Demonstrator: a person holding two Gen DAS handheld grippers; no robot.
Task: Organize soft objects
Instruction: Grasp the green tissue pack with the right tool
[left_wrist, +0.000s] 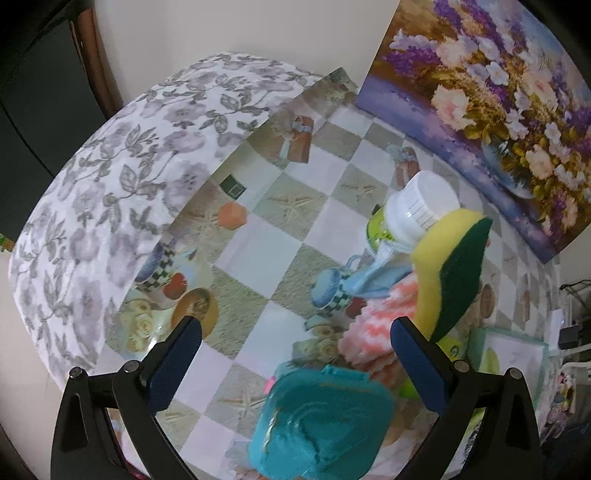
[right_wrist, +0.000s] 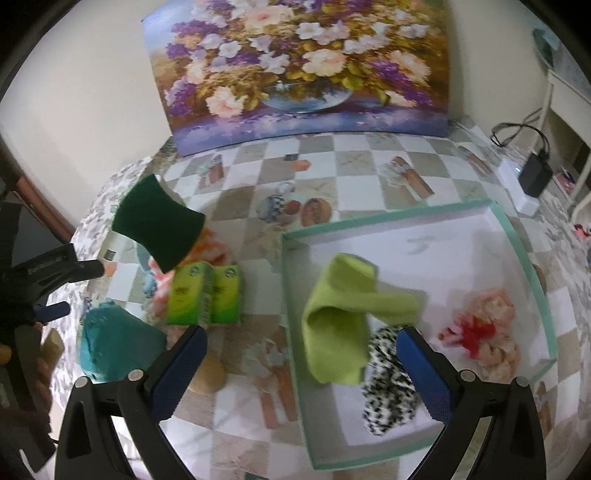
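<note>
Both hand-held grippers were spread: the left (left_wrist: 295, 360) above a teal cloth (left_wrist: 321, 424), the right (right_wrist: 301, 363) over a green cloth (right_wrist: 340, 321) (in the tray (right_wrist: 532, 269)).

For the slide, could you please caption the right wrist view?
Open right claw above tray holding green cloth.

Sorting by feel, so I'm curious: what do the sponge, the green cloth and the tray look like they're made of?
Sponge: yellow foam with a dark green, matte scouring layer. Green cloth: soft, fuzzy fabric, probably microfibre, judging by its limp folds. Tray: thin stiff walls, white inside with a mint rim, likely cardboard, possibly plastic.
</note>
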